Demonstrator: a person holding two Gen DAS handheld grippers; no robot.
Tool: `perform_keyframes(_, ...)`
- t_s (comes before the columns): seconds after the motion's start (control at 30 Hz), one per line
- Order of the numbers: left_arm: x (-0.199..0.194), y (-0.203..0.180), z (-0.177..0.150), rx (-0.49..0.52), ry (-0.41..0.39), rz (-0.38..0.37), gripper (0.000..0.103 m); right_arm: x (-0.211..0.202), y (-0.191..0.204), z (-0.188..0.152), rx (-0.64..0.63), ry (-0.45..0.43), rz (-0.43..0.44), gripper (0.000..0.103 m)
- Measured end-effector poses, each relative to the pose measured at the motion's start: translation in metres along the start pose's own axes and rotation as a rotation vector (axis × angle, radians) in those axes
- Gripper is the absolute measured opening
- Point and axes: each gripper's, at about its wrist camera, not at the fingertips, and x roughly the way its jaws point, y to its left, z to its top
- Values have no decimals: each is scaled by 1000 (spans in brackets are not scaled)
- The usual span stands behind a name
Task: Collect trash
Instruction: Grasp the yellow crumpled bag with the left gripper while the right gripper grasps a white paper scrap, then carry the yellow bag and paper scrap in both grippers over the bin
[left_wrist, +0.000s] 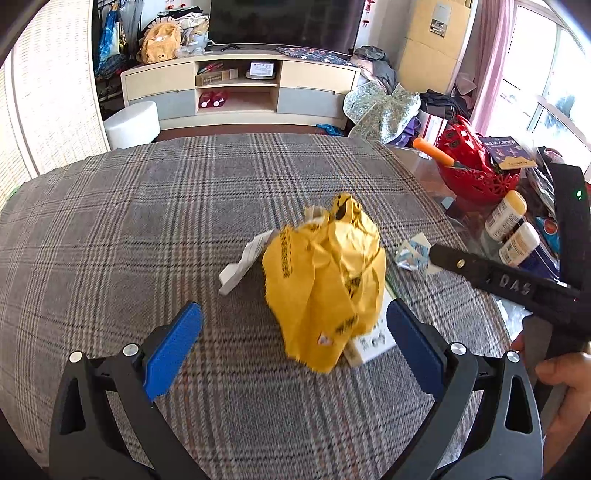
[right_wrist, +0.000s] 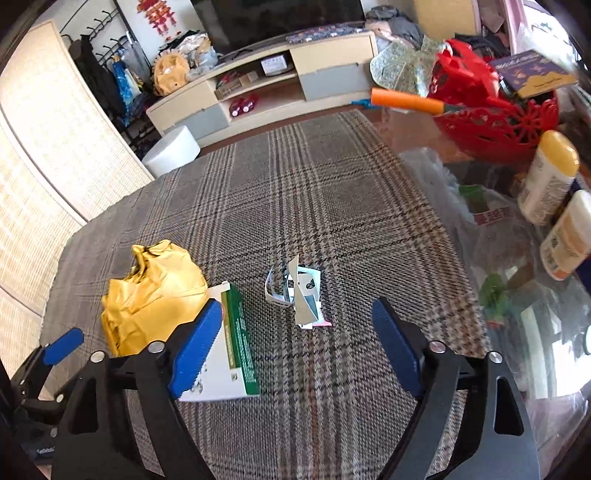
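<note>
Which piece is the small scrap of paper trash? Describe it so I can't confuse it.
On the plaid tablecloth, right of the yellow bag and green-edged box, lies a small crumpled paper scrap. It is pale blue-white, folded and spiky, lying alone.

"What sort of place is this?"

"A home, a lived-in living room. A cream TV stand (left_wrist: 240, 86) carries a dark TV (left_wrist: 282, 22) against the far wall."

"What else says home?"

"Coats on a rack (right_wrist: 92, 70), a plush toy (left_wrist: 159, 42), heaped clothes (left_wrist: 380, 107), pink curtains (left_wrist: 493, 62) by a bright window. The table wears a plaid cloth (right_wrist: 295, 206), with a red basket (right_wrist: 495, 118) and bottles (right_wrist: 548, 177) beside it."
</note>
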Motion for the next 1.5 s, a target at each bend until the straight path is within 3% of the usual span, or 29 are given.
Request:
perform_keyframes(0.23,32,-5,15,7,24,-2,95,26,-3,7,7,6,-13,81)
perform_keyframes(0.33,40,-6,19,-2,26,-25,96,43,-4,11,10,39,-10,63)
perform_keyframes(0.4,44,-7,21,-2,29,-33,96,49,-6,11,14,52,-2,42)
perform_keyframes(0.47,48,-9,22,-1,44,-41,95,51,-7,10,22,49,8,30)
perform_keyframes(0.6,55,-14,21,12,57,-57,95,46,-11,10,19,39,5,21)
perform_keyframes(0.73,60,-17,16,21,69,-67,92,35,-14,5,-6,34,-23,19)
perform_keyframes(0.83,59,-19,12,32,74,-78,70,25,-19,-2,-9,31,-26,19)
perform_keyframes(0.97,41,-21,2,52,66,-84,65,6,-17,-14,-20,23,-12,19)
perform_keyframes(1.17,-18,-17,-21,62,5,-51,65,-37,0,-42,-63,-17,-8,19)
perform_keyframes(1.5,-111,-10,-99,55,-45,-20,66,-116,30,-108,-153,-63,23,19)
